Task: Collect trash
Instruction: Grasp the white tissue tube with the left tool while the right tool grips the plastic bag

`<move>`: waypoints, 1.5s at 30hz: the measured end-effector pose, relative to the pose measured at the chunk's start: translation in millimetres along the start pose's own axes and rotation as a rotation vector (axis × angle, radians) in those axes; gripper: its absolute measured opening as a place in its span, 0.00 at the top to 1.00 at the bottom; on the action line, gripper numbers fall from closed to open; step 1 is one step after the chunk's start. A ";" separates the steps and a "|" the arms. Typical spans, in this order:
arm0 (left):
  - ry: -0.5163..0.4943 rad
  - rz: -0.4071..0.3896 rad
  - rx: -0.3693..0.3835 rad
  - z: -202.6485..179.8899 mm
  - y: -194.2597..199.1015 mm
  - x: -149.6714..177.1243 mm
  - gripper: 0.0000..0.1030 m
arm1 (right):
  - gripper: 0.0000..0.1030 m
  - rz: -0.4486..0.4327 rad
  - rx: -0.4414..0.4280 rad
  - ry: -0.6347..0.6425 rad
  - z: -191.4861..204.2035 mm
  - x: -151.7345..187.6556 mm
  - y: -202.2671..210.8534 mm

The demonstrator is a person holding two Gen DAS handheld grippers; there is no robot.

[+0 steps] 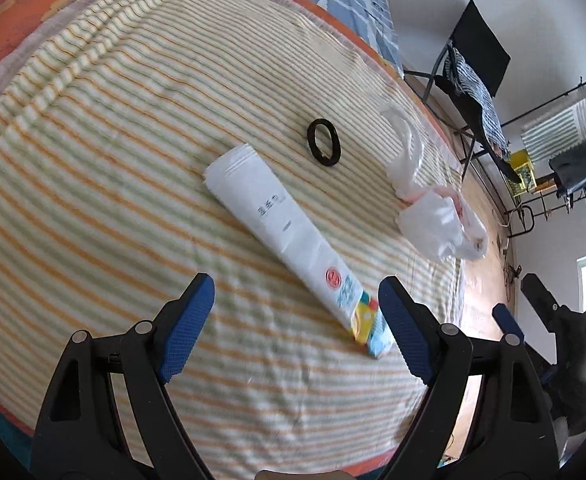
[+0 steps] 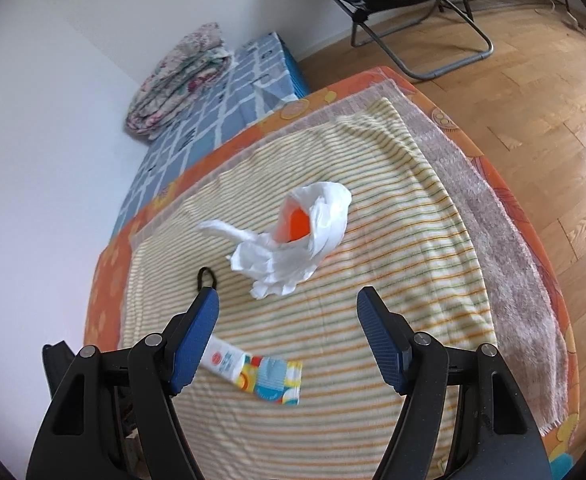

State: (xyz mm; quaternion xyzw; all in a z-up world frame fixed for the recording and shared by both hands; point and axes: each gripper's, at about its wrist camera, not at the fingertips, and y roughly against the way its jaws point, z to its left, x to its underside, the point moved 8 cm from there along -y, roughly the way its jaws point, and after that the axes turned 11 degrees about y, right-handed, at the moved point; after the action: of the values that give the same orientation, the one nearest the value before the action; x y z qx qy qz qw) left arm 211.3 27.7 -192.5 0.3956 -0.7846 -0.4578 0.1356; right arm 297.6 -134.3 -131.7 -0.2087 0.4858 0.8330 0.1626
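My left claw (image 1: 297, 312) hangs wide open over the striped blanket (image 1: 113, 160) on the bed, gripping nothing. The long white wrapper (image 1: 281, 236) lies flat just ahead, its colourful end beside my right-hand pad. A black ring (image 1: 323, 142) lies beyond it, near the crumpled white plastic bag (image 1: 441, 220) at the bed's edge. My right claw (image 2: 287, 320) is open too and empty, the bag (image 2: 293, 252) lying ahead of it.

white packet (image 1: 283, 232): one
black ring (image 1: 323, 142): one
white plastic bag (image 2: 293, 238): one
folding chair (image 2: 409, 4): one
folded blanket (image 2: 181, 78): one, upper left
striped towel (image 2: 373, 280): one
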 end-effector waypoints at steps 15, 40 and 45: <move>-0.077 -0.081 -0.091 -19.5 -33.7 -19.2 0.18 | 0.31 0.028 0.016 -0.133 -21.3 -18.2 -55.2; -0.148 -0.174 -0.065 -23.9 -22.9 -47.6 0.94 | 0.81 -0.041 -0.026 0.176 32.8 -24.9 -50.9; -0.170 -0.209 -0.046 -27.3 -3.4 -50.8 0.95 | 0.83 -0.082 -0.033 0.262 52.2 -28.7 -36.0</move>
State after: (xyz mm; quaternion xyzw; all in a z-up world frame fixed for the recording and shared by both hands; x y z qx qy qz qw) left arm 261.7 47.9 -172.8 0.4316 -0.7370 -0.5193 0.0292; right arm 329.4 -73.4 -120.9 -0.3380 0.4801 0.7992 0.1284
